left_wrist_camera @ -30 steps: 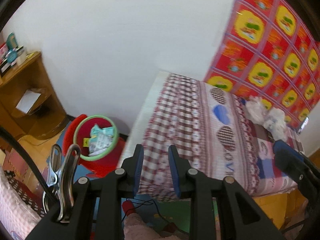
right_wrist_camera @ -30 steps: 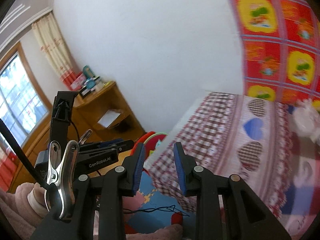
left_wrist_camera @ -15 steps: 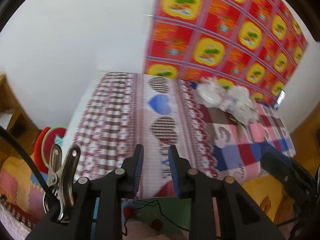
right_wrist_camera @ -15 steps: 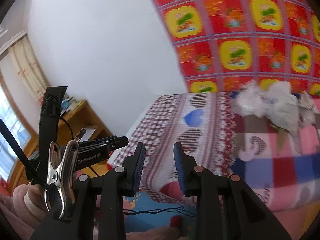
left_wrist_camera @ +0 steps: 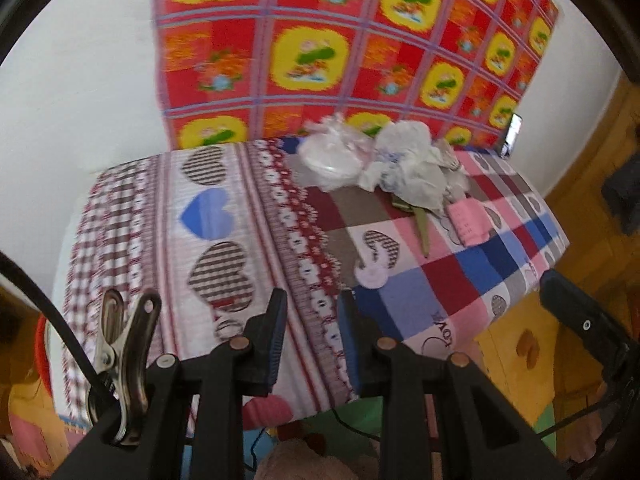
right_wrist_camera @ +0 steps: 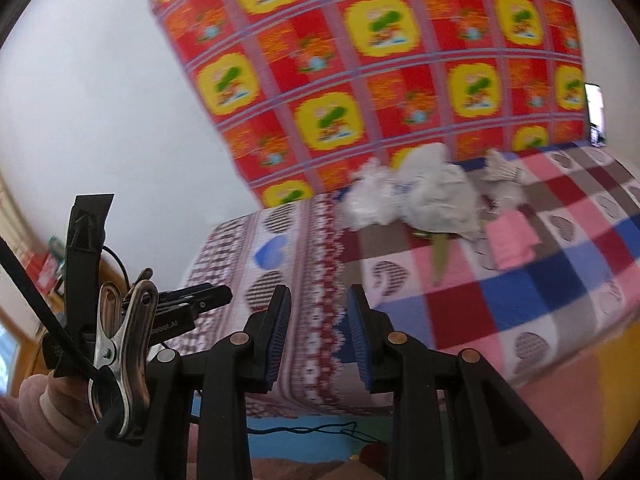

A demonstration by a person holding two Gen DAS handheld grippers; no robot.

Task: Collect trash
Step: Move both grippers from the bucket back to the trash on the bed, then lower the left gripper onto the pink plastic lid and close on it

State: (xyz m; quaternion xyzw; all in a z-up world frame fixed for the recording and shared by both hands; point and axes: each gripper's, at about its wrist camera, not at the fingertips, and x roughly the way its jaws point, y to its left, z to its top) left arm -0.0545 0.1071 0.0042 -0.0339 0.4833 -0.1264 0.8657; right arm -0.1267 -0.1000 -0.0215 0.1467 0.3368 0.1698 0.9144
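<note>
A heap of trash lies at the far side of the bed (left_wrist_camera: 224, 216), against the red and yellow wall cloth. It holds a clear plastic bag (left_wrist_camera: 332, 160) (right_wrist_camera: 368, 200), a crumpled white bag (left_wrist_camera: 408, 172) (right_wrist_camera: 440, 196), a pink packet (left_wrist_camera: 468, 220) (right_wrist_camera: 510, 244) and a green leaf (left_wrist_camera: 422, 232) (right_wrist_camera: 440, 256). My left gripper (left_wrist_camera: 312, 308) hovers over the bed's near edge, open, with nothing between its blue pads. My right gripper (right_wrist_camera: 318, 304) is likewise open and empty, well short of the heap. In the right wrist view the left gripper (right_wrist_camera: 192, 300) shows at the left.
A red bin (left_wrist_camera: 40, 336) peeks in at the far left, beside the bed. A phone (left_wrist_camera: 512, 136) leans on the wall at the bed's far right corner. Wooden floor (left_wrist_camera: 592, 200) lies right of the bed, foam mats and a cable below it.
Both views have swung right, from the red bin and wooden shelf to the trash heap on the bed. The heap now sits nearer the middle. Both jaws kept the same gap.
</note>
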